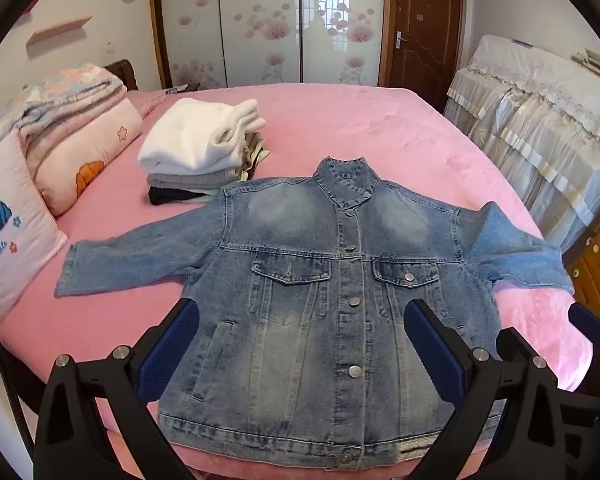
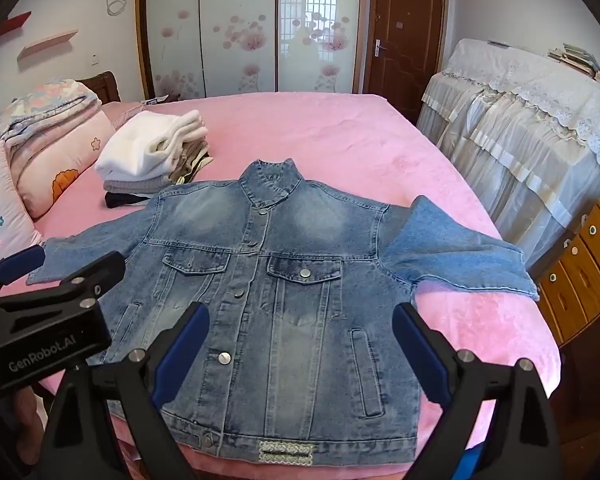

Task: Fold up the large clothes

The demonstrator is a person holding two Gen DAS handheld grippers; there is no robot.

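denim jacket (image 1: 319, 280) spread flat, buttoned, centre frame on pink bed (image 1: 379, 128); hem edge partly hidden behind left gripper (image 1: 300, 344) and right gripper (image 2: 300, 348), both released, jaws wide, grasping nothing.

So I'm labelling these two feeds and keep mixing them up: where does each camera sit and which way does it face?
Left wrist: on the left gripper, angled down over the blue denim jacket on the pink bed; own open jaws show, right gripper's tip at the right edge.
Right wrist: on the right gripper, facing likewise; own open jaws, left gripper at left.
Shared: jacket, folded clothes pile, brown wooden door.
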